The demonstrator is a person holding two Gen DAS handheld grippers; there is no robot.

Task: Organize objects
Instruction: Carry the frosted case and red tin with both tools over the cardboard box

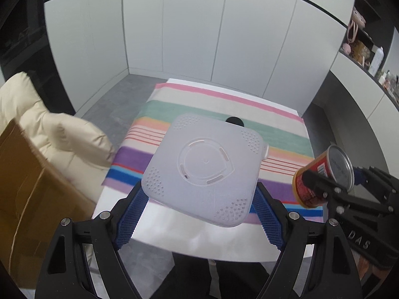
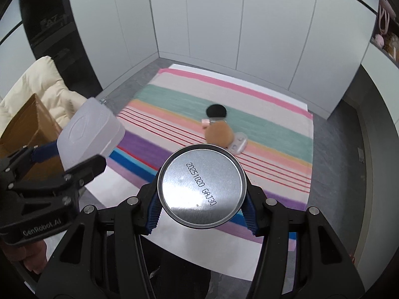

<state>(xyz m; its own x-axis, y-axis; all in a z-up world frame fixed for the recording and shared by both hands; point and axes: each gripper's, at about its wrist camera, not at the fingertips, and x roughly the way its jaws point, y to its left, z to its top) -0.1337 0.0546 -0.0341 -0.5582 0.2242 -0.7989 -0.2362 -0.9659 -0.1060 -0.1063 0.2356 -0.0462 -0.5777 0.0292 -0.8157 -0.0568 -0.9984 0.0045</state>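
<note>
My left gripper (image 1: 199, 214) is shut on a translucent white square container (image 1: 203, 168), held above the table with its base facing the camera; it also shows in the right wrist view (image 2: 89, 132). My right gripper (image 2: 200, 211) is shut on a red-labelled tin can (image 2: 201, 185), its silver end facing the camera; the can shows at the right of the left wrist view (image 1: 321, 177). On the striped cloth (image 2: 274, 129) lie a black round puff (image 2: 216, 111), a tan round puff (image 2: 219, 132) and a small clear case (image 2: 238, 144).
The white table (image 1: 199, 239) carries the striped cloth. A brown cardboard box (image 1: 27, 194) and a cream padded jacket (image 1: 49, 124) stand to the left. White cabinet walls (image 1: 199, 37) are behind, and shelves with small items (image 1: 366, 47) are at the right.
</note>
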